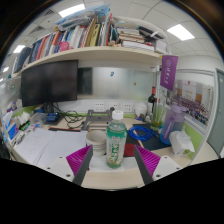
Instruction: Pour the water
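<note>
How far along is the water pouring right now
Done: the tongs have reached the green-labelled bottle, which stands upright between the pink pads. In hand: closing on it; whether both pads press it can't be told. Left: lifting, tilting and pouring. The white cap looks on, and no receiving cup is clearly visible.

— Where is the bottle (116, 140) placed?
— It is seen upright on the desk (50, 148), between the two fingers (79, 159) of the gripper (113, 160); a gap is seen at either side.
— What is found behind it?
— A monitor (49, 82) is set behind and to the left; a dark bottle (152, 103) is stood behind and to the right.
— And above?
— A shelf (95, 53) is mounted over the monitor, with books (70, 38) lined up on it.
— Anything at the right?
— A crumpled paper (182, 142) is laid right of the fingers.
</note>
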`<state>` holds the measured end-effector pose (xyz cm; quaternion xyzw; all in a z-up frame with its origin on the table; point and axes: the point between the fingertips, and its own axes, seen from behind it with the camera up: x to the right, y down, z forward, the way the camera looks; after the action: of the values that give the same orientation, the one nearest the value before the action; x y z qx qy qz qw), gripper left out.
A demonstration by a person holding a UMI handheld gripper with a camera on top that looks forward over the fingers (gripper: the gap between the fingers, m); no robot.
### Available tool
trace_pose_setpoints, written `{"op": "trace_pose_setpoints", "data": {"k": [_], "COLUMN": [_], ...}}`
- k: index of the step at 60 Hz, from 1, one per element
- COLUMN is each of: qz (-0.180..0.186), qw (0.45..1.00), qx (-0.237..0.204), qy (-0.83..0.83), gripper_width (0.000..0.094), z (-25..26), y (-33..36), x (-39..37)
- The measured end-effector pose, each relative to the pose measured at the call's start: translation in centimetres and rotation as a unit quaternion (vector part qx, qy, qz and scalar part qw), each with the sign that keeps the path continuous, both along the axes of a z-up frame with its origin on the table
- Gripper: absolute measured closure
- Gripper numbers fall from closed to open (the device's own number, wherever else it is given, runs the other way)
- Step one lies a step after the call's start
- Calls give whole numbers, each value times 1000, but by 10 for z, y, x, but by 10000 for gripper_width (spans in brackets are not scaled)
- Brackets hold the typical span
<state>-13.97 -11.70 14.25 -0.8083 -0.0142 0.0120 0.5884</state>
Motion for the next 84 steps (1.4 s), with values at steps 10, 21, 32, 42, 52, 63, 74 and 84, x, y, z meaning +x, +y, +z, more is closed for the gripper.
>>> {"op": "trace_pose_setpoints", "data": {"k": [10, 21, 32, 42, 52, 63, 74, 84], "qz": [27, 47, 56, 59, 52, 32, 66, 113], "qw": [1000, 999, 998, 998, 998, 996, 944, 818], "qx": [3, 8, 18, 28, 15, 0, -39, -69], "qy": [1, 15, 9, 3, -18, -88, -320, -560], "gripper_width": [84, 160, 354, 495, 591, 615, 615, 615], "z": [-38, -60, -66, -64, -64, -38, -13, -2], "y": [58, 95, 114, 116, 109, 103, 125, 154], "x": [7, 3, 1, -3, 0, 22, 50, 69]}}
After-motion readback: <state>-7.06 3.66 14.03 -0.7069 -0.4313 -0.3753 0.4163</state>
